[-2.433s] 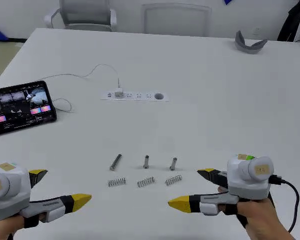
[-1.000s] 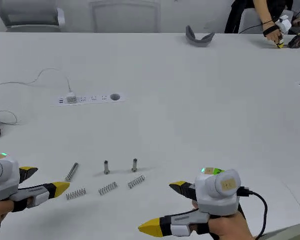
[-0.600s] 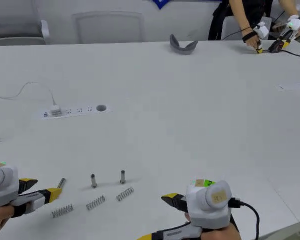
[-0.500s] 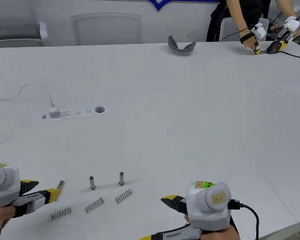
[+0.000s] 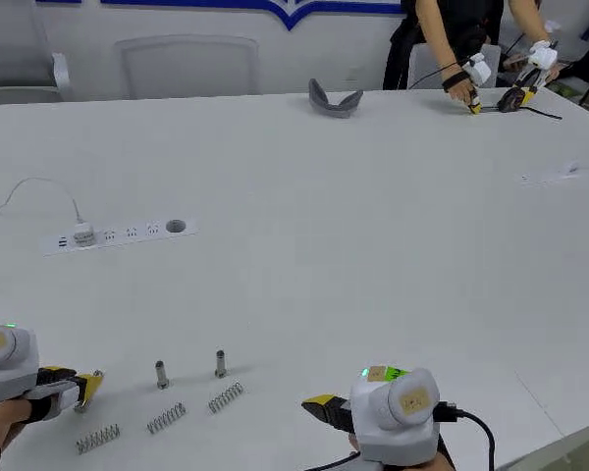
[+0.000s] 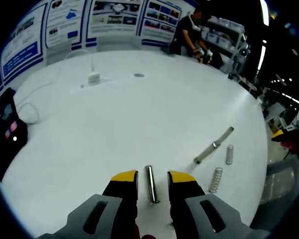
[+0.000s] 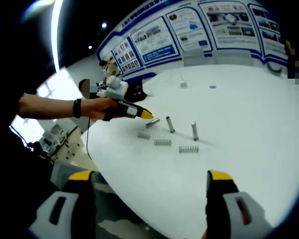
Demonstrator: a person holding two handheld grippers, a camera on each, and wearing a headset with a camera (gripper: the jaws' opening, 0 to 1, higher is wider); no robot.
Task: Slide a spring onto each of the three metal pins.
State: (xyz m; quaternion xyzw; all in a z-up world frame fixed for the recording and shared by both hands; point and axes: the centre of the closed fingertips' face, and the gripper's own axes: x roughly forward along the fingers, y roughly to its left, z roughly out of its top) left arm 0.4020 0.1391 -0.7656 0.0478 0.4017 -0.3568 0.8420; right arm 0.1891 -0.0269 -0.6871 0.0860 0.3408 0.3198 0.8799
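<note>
A broad white table spans the head view, matte and mostly bare, and its near edge cuts across the lower right corner. In the lower left of that frame the left claw sits low over the tabletop. Its yellow-tipped jaws are slightly parted on either side of a lying pin, and a thin gap shows on each side, so they are not pressing it. Just right of it in the head view stand two upright pins. Nearer the bottom edge, three springs lie in a slanted row on the table, none on a pin. The right claw is at the bottom centre of the head view, well apart from the pins, with its jaws spread wide and holding nothing. At the left middle of the frame lies a white power strip, with a plug in it and a thin cable trailing off left. A grey curved band rests near the table's far edge. Beyond it are pale chairs and a white wall with blue trim. The gripper views show blue-headed posters along the wall. At the upper right another person stands at the far corner of the table, holding grippers. A dark tablet lies at the left edge of the left gripper view.
</note>
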